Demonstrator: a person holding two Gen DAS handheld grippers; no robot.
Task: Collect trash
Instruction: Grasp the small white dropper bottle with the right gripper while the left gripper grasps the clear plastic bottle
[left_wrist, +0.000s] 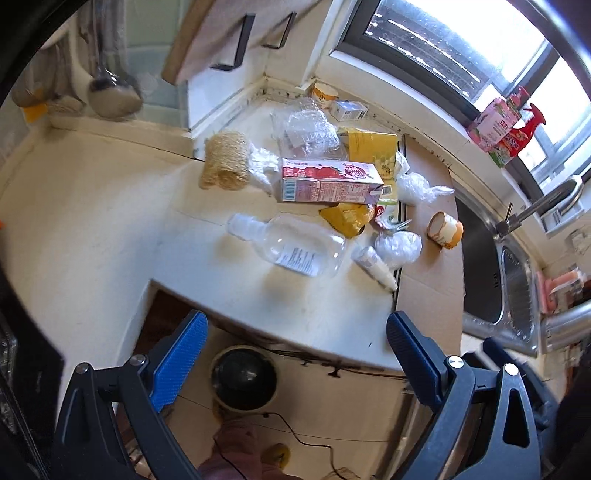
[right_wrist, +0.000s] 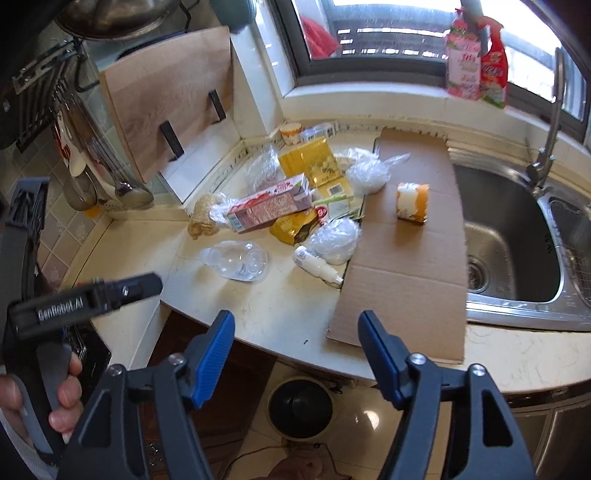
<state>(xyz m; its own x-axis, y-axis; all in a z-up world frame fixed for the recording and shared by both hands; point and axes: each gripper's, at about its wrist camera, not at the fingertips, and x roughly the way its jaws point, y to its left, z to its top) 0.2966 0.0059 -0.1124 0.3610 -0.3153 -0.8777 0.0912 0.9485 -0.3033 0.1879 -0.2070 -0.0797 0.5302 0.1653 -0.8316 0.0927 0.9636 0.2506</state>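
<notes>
You held the left gripper (left_wrist: 295, 354) and right gripper (right_wrist: 295, 354) spread and empty over the counter edge (right_wrist: 280, 317), with the clear plastic bottle (right_wrist: 236, 260) lying at eleven o'clock of the right one.

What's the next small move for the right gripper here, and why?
Probably ease the right gripper forward and down toward the small white bottle. Its jaws stand open with nothing between them, short of the counter edge, and that bottle lies on its side at the near edge of the trash pile, beside the cardboard sheet. The bin waits on the floor below.
</notes>
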